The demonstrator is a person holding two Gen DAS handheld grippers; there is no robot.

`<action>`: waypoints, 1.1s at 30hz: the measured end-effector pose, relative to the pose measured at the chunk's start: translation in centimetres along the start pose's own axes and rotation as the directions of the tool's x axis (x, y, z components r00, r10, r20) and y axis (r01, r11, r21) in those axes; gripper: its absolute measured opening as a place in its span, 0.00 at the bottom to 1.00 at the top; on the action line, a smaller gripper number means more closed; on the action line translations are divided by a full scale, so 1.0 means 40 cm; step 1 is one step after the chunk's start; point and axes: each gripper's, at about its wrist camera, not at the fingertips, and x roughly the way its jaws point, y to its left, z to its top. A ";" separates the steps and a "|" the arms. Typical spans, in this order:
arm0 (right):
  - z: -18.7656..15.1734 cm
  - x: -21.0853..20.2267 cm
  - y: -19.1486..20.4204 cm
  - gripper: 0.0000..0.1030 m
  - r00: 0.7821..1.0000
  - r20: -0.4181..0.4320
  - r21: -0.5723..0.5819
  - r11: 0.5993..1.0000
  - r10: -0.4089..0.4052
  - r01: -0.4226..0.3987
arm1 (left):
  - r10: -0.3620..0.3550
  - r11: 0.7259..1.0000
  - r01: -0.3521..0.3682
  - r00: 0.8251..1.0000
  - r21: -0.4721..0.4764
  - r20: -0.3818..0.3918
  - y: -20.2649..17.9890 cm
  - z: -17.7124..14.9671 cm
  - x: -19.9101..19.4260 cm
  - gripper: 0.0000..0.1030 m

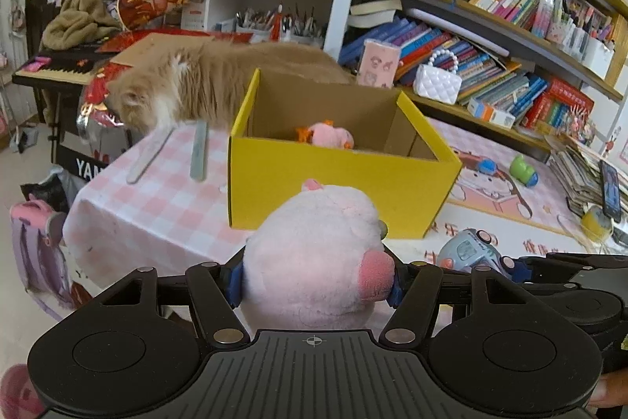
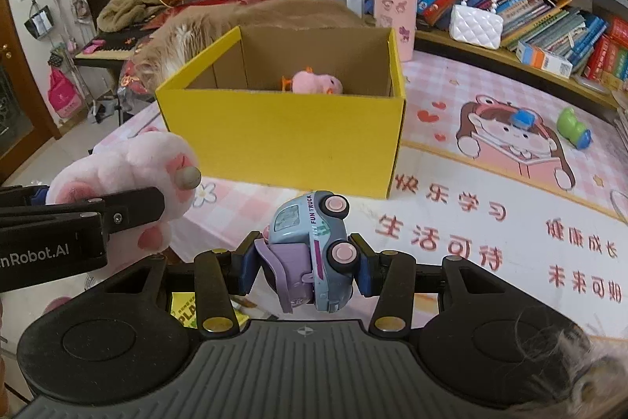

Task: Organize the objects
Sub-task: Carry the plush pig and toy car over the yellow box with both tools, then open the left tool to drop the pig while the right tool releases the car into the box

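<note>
Both tools carry loads short of the open yellow cardboard box (image 2: pixel 282 136), the landmark here. The left tool (image 1: pixel 314 281) is clamped on a round pink plush toy (image 1: pixel 318 254); the right tool (image 2: pixel 306 262) is clamped on a pale blue and lilac toy truck (image 2: pixel 314 246), held nose-down. The box lies ahead of and beyond both, its near wall facing them. Inside, a small pink plush (image 2: pixel 314 83) sits toward the far wall, leaving room nearer. I judge each load must clear the near rim; an orange cat (image 1: pixel 188 85) lies behind the box on the pink checked surface (image 1: pixel 157 199).
</note>
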 end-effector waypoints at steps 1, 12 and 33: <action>0.008 0.001 -0.002 0.43 1.000 0.006 -0.002 1.000 0.003 -0.003 | 0.000 1.000 0.000 1.000 0.003 0.007 -0.002 0.007 0.001 0.62; 0.128 0.001 -0.020 0.43 0.995 0.085 -0.017 0.999 0.052 -0.050 | -0.004 1.000 0.006 0.993 -0.015 0.116 0.004 0.120 -0.002 0.62; 0.344 0.284 -0.082 0.43 0.995 0.096 -0.151 0.988 0.003 0.012 | 0.117 0.993 -0.117 0.989 -0.004 0.086 -0.026 0.282 0.285 0.62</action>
